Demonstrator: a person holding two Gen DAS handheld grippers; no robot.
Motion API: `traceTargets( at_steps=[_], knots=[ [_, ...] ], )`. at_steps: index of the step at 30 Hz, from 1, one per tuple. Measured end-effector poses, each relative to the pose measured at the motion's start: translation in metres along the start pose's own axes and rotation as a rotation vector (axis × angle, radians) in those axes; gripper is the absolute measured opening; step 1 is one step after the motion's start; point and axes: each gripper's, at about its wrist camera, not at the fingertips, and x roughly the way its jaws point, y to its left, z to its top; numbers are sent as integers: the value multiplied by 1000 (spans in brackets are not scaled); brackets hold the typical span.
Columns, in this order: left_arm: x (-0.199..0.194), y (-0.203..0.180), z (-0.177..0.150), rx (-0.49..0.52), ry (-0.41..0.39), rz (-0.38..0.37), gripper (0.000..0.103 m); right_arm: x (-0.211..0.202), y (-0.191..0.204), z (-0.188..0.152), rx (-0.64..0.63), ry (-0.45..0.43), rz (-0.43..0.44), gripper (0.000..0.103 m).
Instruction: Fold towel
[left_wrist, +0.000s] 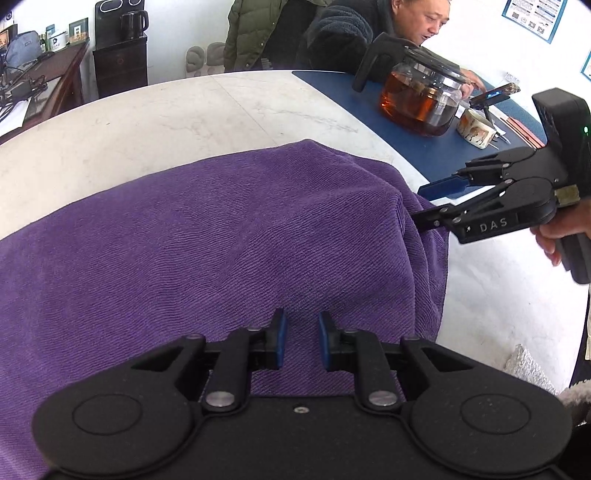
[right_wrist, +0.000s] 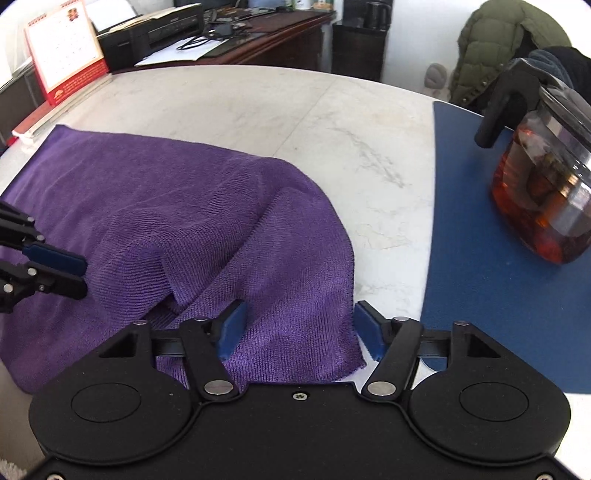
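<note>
Your purple towel (right_wrist: 177, 229) lies on the marble table (right_wrist: 280, 110), right under and ahead of both sets of fingers. It looks partly folded: one layer lies doubled over near your right gripper (right_wrist: 299, 328), but it is bumpy and the edges do not line up, so it needs flattening and maybe another fold. Its long side runs across, from your right fingers past your left gripper (left_wrist: 301, 338). Both grippers are spread apart and hold nothing; the right one straddles the towel's near corner.
</note>
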Motion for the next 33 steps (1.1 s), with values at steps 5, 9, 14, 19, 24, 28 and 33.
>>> traceTargets(
  at_steps=[5,9,14,19,24,28,33],
  knots=[
    [-2,8,-4,-23,1,4,17,-1,-6,11,-110,44,-23,17],
    [-6,14,-7,-28,8,11,17,-1,-10,21,-227,67,-74,17],
    [-11,17,-9,-6,26,34,17,13,-13,41,-377,50,-197,16],
    [-13,21,-8,-13,41,60,17,20,-25,66,-386,0,-239,16],
    [-14,24,-5,-64,31,70,17,0,-31,72,-174,-85,-136,38],
    [-20,29,-1,-88,-8,66,18,-16,-37,41,79,-68,-66,48],
    [-18,36,-2,-109,1,66,18,-21,-48,-11,400,-33,-24,49]
  ],
)
